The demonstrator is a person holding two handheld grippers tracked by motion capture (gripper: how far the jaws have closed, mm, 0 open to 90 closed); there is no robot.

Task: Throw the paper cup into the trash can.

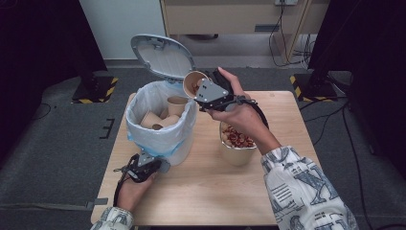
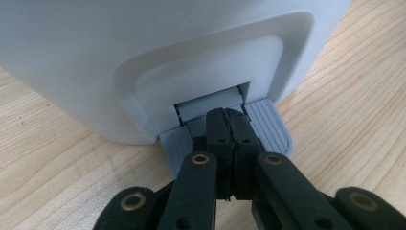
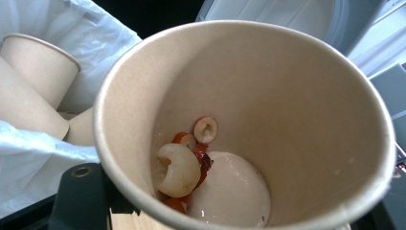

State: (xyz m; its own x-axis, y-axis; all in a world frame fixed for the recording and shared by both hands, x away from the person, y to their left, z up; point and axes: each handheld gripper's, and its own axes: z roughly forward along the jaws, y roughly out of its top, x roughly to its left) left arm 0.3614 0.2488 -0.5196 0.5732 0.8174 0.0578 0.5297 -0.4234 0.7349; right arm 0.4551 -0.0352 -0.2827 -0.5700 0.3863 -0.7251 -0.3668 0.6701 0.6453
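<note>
The right gripper (image 1: 207, 89) clamped a tilted paper cup (image 1: 194, 83) of fruit scraps above the lined bin (image 1: 160, 125), its jaws mostly hidden behind the cup. The left gripper (image 2: 229, 125), jaws closed, pressed the bin's pedal (image 2: 268, 125), partly covering it.

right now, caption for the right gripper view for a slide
Paper cup with food scraps, tilted above the bagged trash bin that holds discarded cups.
</note>
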